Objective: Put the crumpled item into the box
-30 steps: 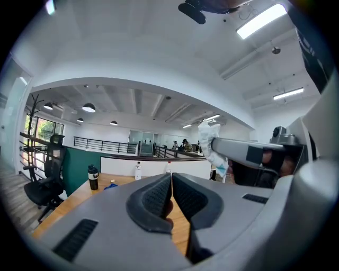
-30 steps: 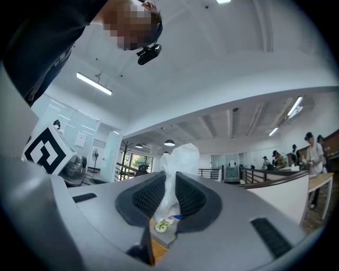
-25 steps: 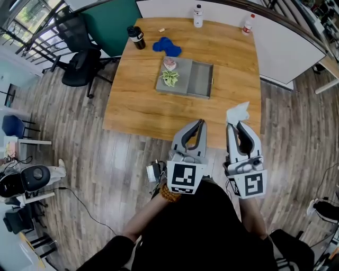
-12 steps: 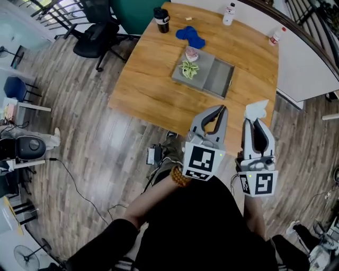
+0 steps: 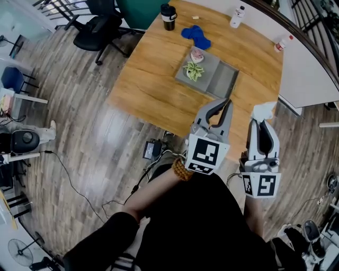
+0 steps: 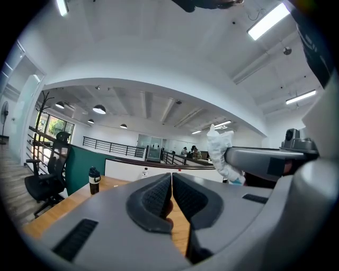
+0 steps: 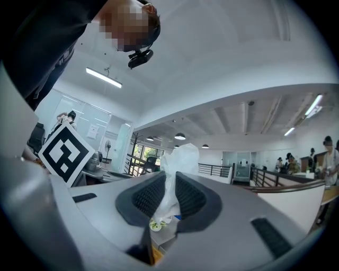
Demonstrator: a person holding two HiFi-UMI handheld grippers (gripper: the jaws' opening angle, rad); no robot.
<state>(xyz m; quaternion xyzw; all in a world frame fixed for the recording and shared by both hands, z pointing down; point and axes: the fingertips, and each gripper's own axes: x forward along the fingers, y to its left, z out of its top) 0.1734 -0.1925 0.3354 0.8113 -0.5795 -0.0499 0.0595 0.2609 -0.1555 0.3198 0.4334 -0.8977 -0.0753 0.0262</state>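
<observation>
Office chair (image 5: 103, 34) far left, on the wood floor. Wooden table (image 5: 153, 79) next. On its far edge stands a black tumbler (image 5: 168, 9); its band is too small to read. A blue cloth (image 5: 196, 36) lies beside it. The grey box (image 5: 225, 84) is mid-table, with a small plant (image 5: 194, 69) and a pink item (image 5: 197, 54) in its left half. Two bottles (image 5: 237, 17) stand far right; their labels are unreadable.

The only clear print is the black-and-white square markers on the gripper cubes.

Left gripper (image 5: 228, 101) is level and aimed at the table. Its jaws are together with nothing between them, as the left gripper view confirms (image 6: 171, 182).

Right gripper (image 5: 263, 122) is beside it, also level. Its jaws are nearly closed, pinching the crumpled item (image 5: 263, 111), a white tissue-like wad. In the right gripper view the wad (image 7: 177, 164) runs up between the pads (image 7: 150, 197). Its long axis follows the jaws, with the loose end poking out past the fingertips toward the table. It hangs over the near-right part of the table, well apart from the box.
</observation>
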